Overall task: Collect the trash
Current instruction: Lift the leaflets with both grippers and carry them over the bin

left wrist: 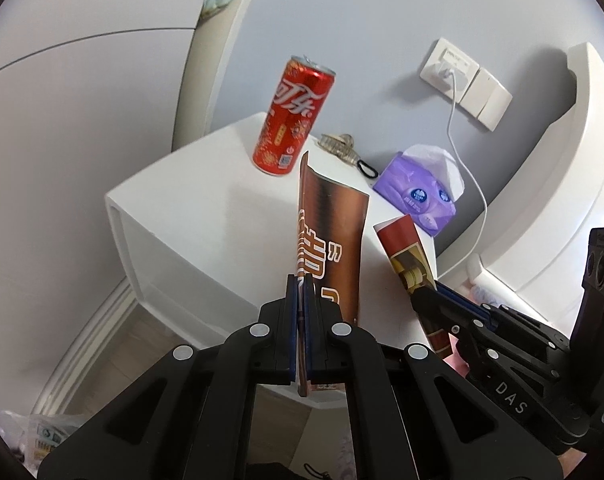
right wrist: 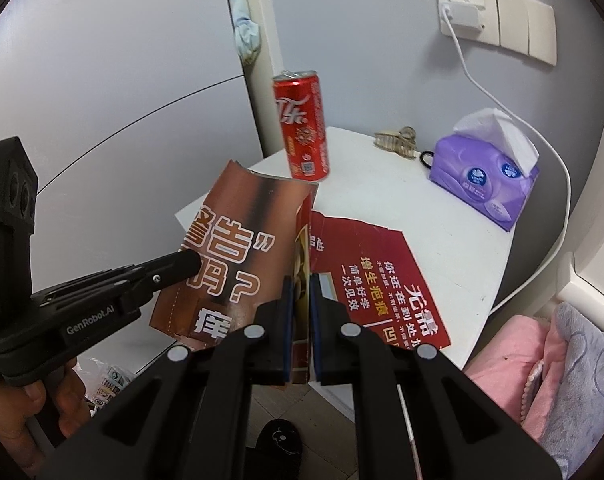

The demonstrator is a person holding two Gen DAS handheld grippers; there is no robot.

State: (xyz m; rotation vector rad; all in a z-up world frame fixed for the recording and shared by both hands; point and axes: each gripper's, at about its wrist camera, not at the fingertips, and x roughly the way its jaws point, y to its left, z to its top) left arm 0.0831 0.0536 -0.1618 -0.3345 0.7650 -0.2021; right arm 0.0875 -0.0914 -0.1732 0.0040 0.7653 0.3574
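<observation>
While both grippers are busy with paper, the red can (left wrist: 292, 116) stands upright and alone near the back of the white table (left wrist: 206, 204), and nobody is touching it yet. The left gripper (left wrist: 300, 280) has its two fingers pressed tight on the edge of a brown flyer (left wrist: 329, 232), so the sheet stands up on its side and curls a little at the top. The right gripper (right wrist: 300, 280) pinches a red flyer (right wrist: 373, 276) the same way, at a fold, while the rest of that sheet lies flat on the table. Thin paper is hard to pick up when it lies flat, so holding it by an edge is probably the easy way to lift it off. The two flyers sit just beside each other, and they may even be joined, but that is hard to tell. Counting the trash gives two flyers and one can. Other things near the wall do not look like trash: one purple tissue pack (right wrist: 485, 176), one hair claw (right wrist: 395, 141) and one black hair tie (right wrist: 425, 158). One white cable (right wrist: 501, 104) hangs down from the wall plug. The can is probably next after the paper is carried away.
</observation>
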